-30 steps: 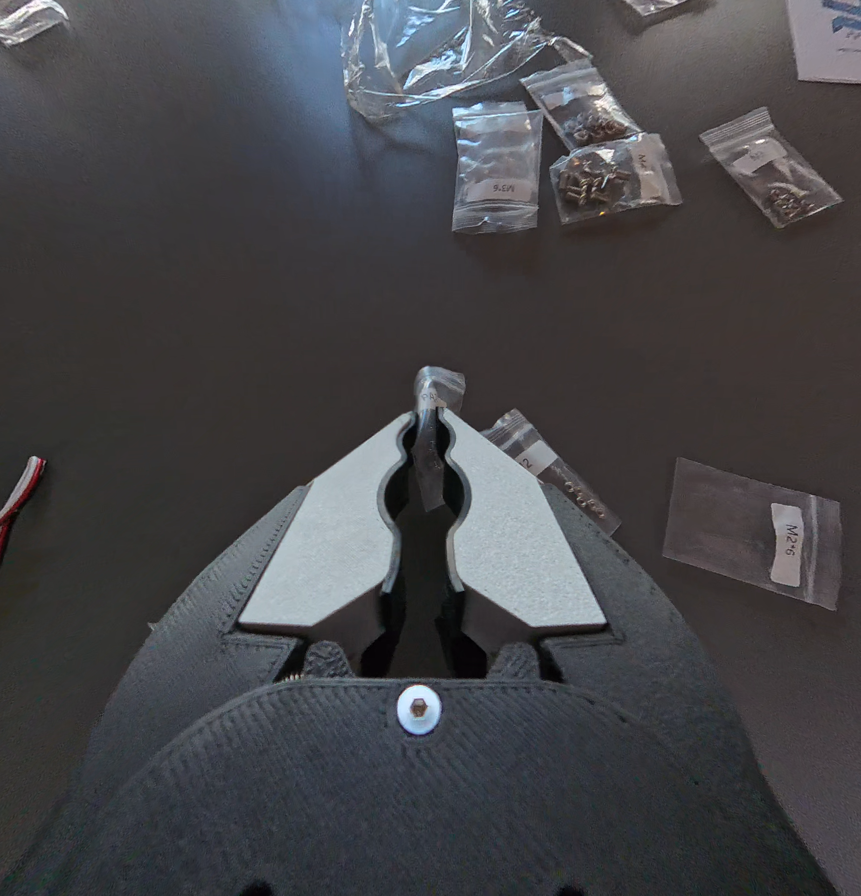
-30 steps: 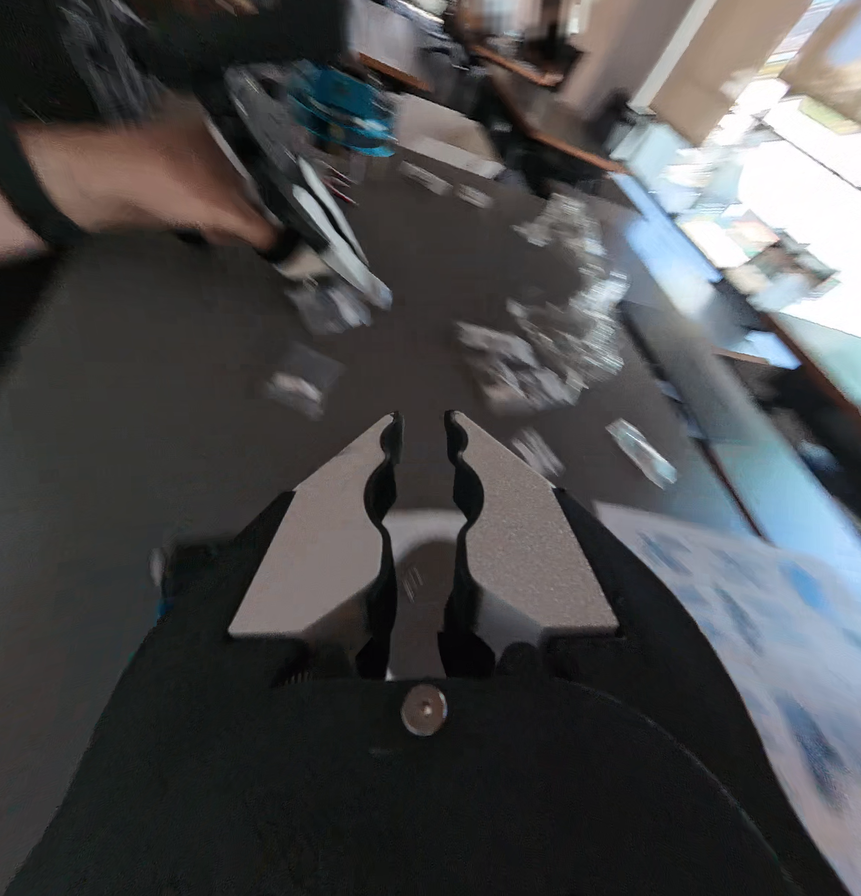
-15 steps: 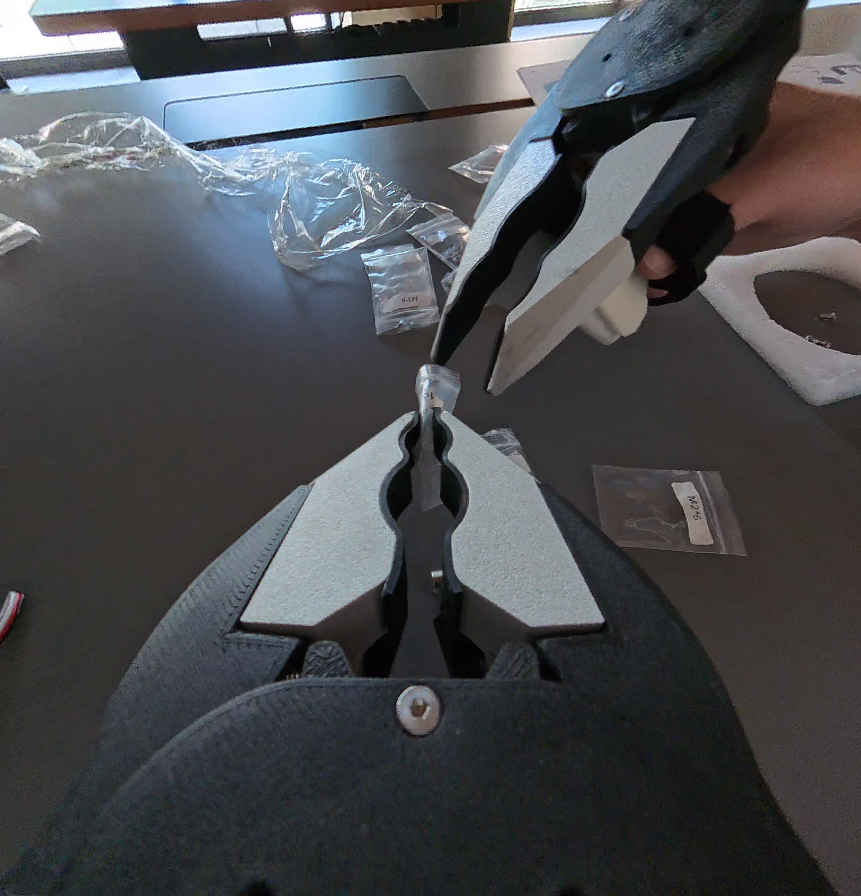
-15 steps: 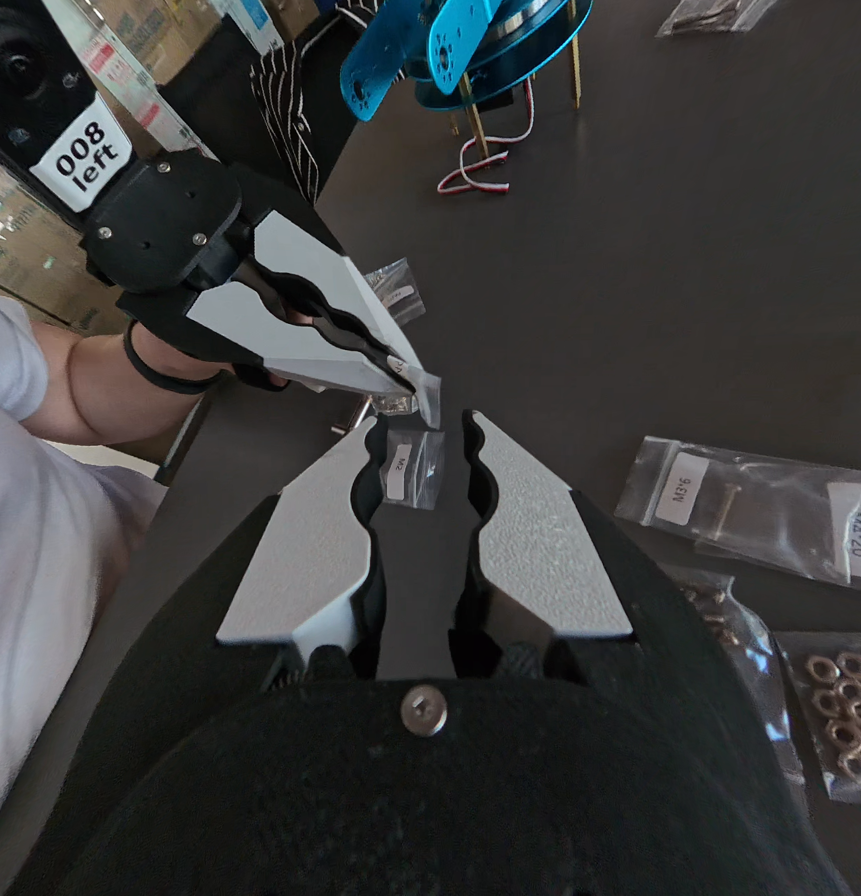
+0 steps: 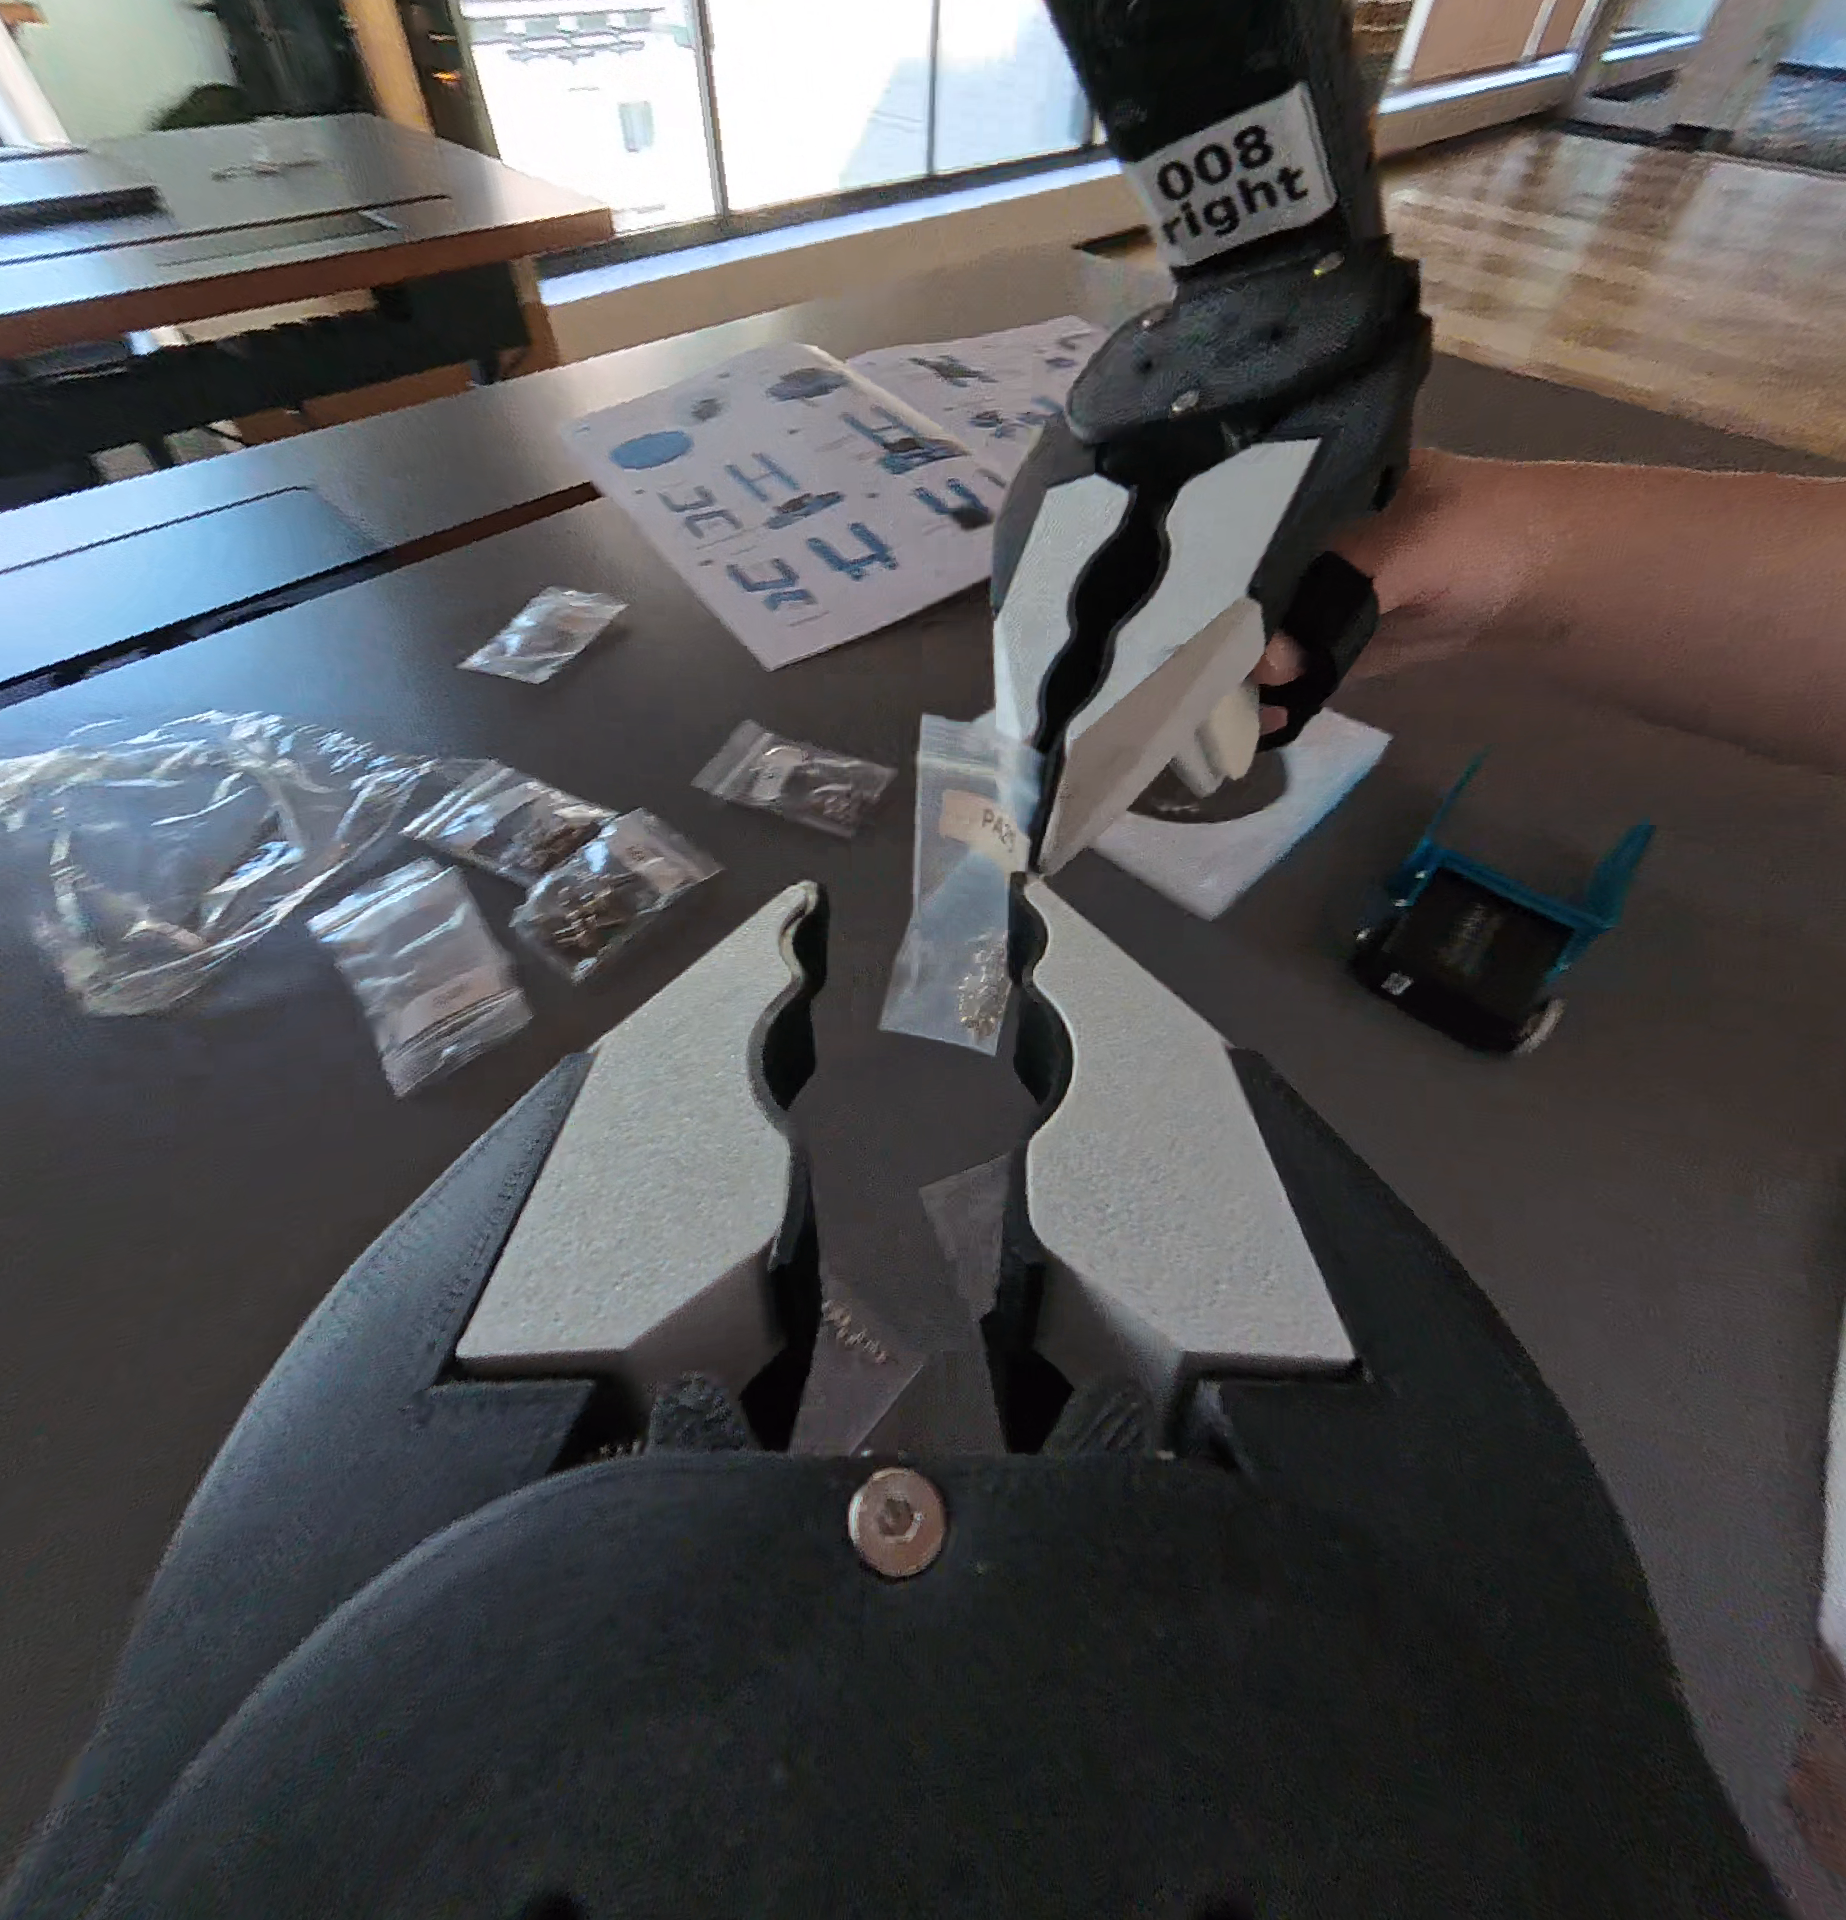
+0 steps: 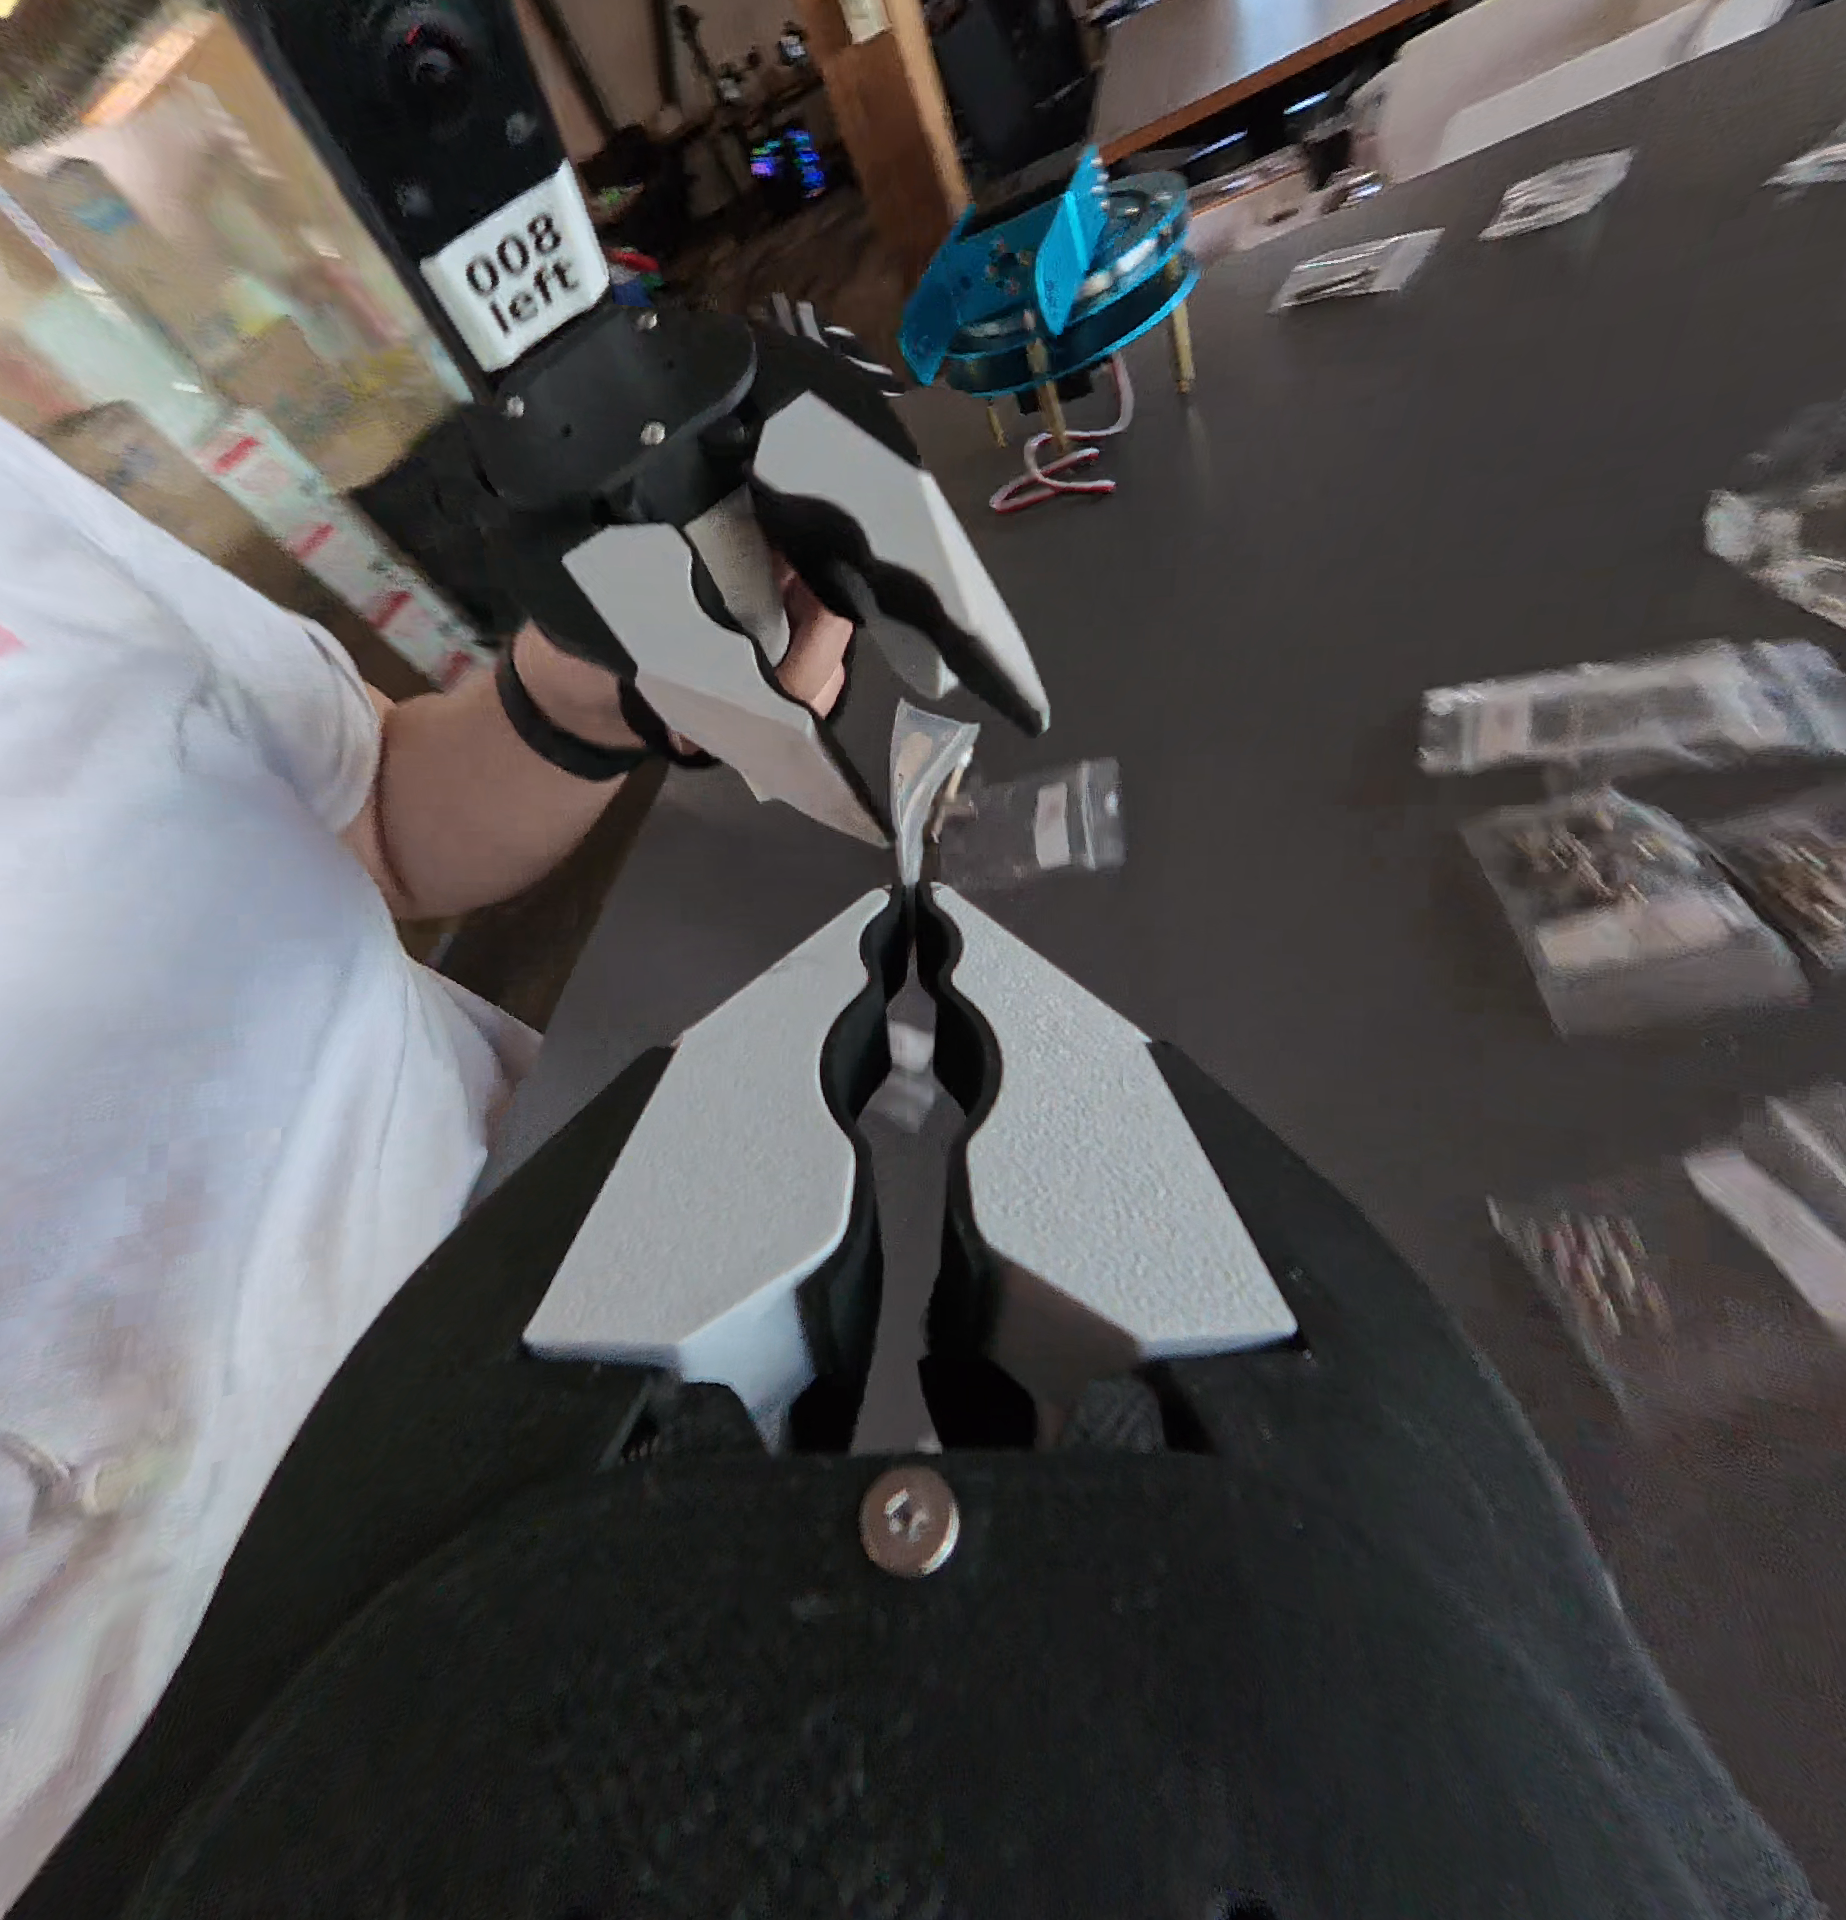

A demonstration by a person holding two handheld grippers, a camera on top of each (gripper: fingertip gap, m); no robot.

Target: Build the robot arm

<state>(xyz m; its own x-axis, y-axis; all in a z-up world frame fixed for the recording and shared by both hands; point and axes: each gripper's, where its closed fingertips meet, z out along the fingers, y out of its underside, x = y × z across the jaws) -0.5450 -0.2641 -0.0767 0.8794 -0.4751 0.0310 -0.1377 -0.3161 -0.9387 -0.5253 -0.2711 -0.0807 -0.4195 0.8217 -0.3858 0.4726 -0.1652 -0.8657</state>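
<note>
On the dark tabletop (image 5: pixel 275 1195), crumpled clear wrap (image 5: pixel 160 821) lies at the far left, with several small plastic bags (image 5: pixel 420 971) of hardware beside it. The left hand-held gripper (image 5: pixel 919 904) is open, fingers spread; the small bag (image 5: pixel 966 914) hangs between them, touching the right fingertip. The right hand-held gripper (image 5: pixel 1044 821) is closed on that bag's upper edge, holding it clear of the tabletop. Behind lies a printed sheet (image 5: pixel 794 499); at right, a white foam piece (image 5: pixel 1272 821) and a blue-framed black part (image 5: pixel 1470 935).
</note>
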